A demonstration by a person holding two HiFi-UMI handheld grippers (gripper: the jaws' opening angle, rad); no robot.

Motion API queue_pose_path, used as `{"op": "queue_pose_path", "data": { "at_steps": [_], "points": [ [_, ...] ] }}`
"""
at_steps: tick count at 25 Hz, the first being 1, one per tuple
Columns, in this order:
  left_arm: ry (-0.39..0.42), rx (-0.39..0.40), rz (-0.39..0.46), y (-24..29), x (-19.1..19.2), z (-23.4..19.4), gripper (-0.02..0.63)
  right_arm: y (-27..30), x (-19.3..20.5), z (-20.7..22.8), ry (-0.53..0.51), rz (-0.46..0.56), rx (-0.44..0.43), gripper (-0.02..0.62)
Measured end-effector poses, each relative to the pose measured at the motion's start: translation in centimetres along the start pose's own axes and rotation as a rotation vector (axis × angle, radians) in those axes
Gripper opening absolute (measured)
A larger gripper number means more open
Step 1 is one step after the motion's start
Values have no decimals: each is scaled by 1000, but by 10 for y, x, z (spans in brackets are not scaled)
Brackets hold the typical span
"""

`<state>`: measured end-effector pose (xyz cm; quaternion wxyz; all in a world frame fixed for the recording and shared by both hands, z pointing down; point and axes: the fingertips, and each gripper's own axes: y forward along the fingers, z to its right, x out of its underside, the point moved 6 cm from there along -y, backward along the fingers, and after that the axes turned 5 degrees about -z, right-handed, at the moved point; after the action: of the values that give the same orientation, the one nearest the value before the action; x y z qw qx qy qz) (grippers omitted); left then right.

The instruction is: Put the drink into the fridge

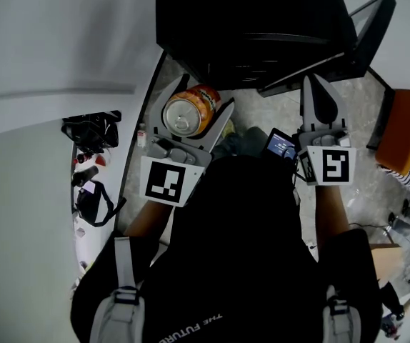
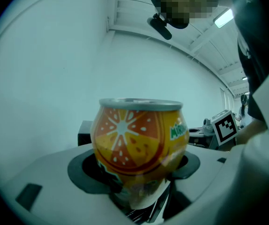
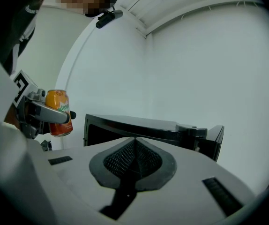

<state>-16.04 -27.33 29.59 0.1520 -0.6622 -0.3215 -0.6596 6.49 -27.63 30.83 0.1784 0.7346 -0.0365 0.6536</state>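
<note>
An orange drink can [image 1: 189, 110] with an orange-slice print is clamped between the jaws of my left gripper [image 1: 193, 111], held up in front of the person's chest. In the left gripper view the can [image 2: 139, 146] fills the space between the dark pads. The right gripper view shows the same can [image 3: 59, 112] off to the left. My right gripper [image 1: 320, 97] is shut, its jaws meeting in a point with nothing between them [image 3: 134, 146]. The black fridge [image 1: 262, 27] stands just ahead, its door [image 1: 341, 56] swung open to the right.
A white wall [image 1: 48, 63] runs along the left. Bags and small items [image 1: 91, 163] lie on the floor by it. An orange seat [image 1: 408, 131] stands at the right edge. A small screen [image 1: 281, 146] sits beside the right gripper.
</note>
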Motion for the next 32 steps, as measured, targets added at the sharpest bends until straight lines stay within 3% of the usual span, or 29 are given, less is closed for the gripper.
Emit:
{"op": "queue_pose_path", "data": {
  "at_steps": [8,11,32],
  "points": [
    [-3,14,6,-2,4,-2,344,-2,-1,-4,-21,5,10,17],
    [-4,15,15,-2,4,-2,344,-7,4,-7,-10,-36,-2,17],
    [7,36,-16,22,14,3,344,5,9,3,-5,5,11,17]
  ]
}}
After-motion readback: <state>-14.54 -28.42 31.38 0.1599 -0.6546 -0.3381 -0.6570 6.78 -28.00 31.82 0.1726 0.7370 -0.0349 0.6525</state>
